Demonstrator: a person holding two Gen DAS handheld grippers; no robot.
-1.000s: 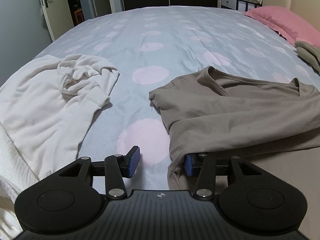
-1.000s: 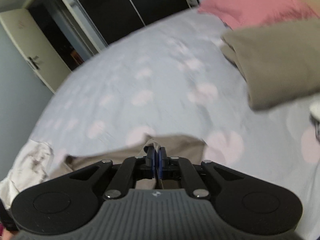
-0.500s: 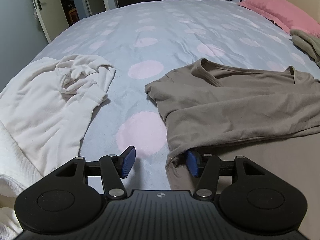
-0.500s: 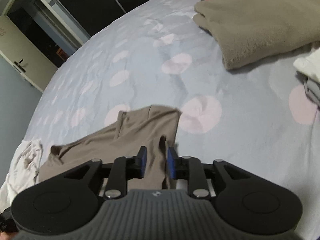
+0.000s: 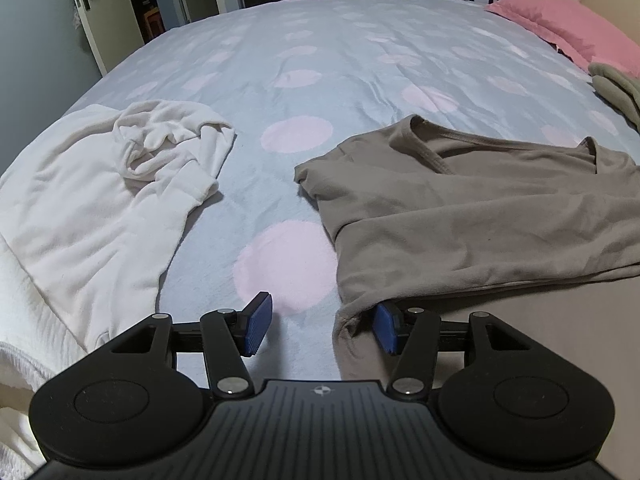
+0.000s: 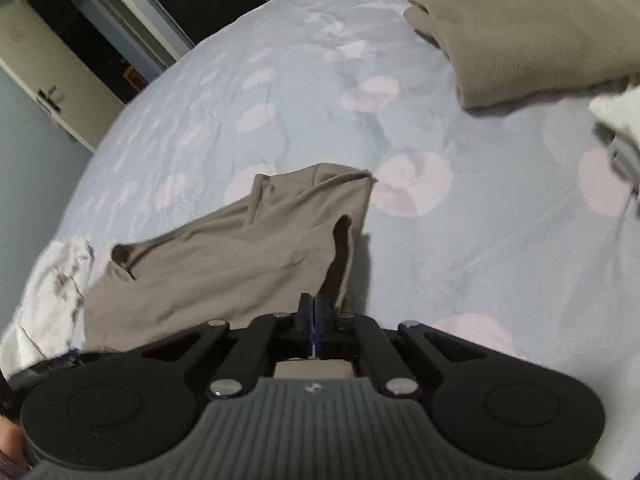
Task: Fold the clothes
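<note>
No containers show — only clothes lying on a bed (image 5: 360,60) with a pale blue cover dotted in pink. A taupe top (image 5: 480,208) lies spread on the near right part of the bed, neckline away from the camera, one sleeve folded across its body. A crumpled white top (image 5: 100,200) lies to its left, apart from it.

The left gripper (image 5: 320,326) sits low over the cover with its jaws spread wide, holding nothing; its right pad (image 5: 385,328) is at the taupe top's near edge, which bunches against it. The right gripper (image 6: 314,322) has its pads pressed together, and whether any cloth is pinched between them cannot be told; the taupe top (image 6: 240,260) lies just ahead.

A folded taupe pile (image 6: 520,40) rests farther up the bed, near a pink pillow (image 5: 568,28). A door (image 5: 100,12) stands open at the far left.
</note>
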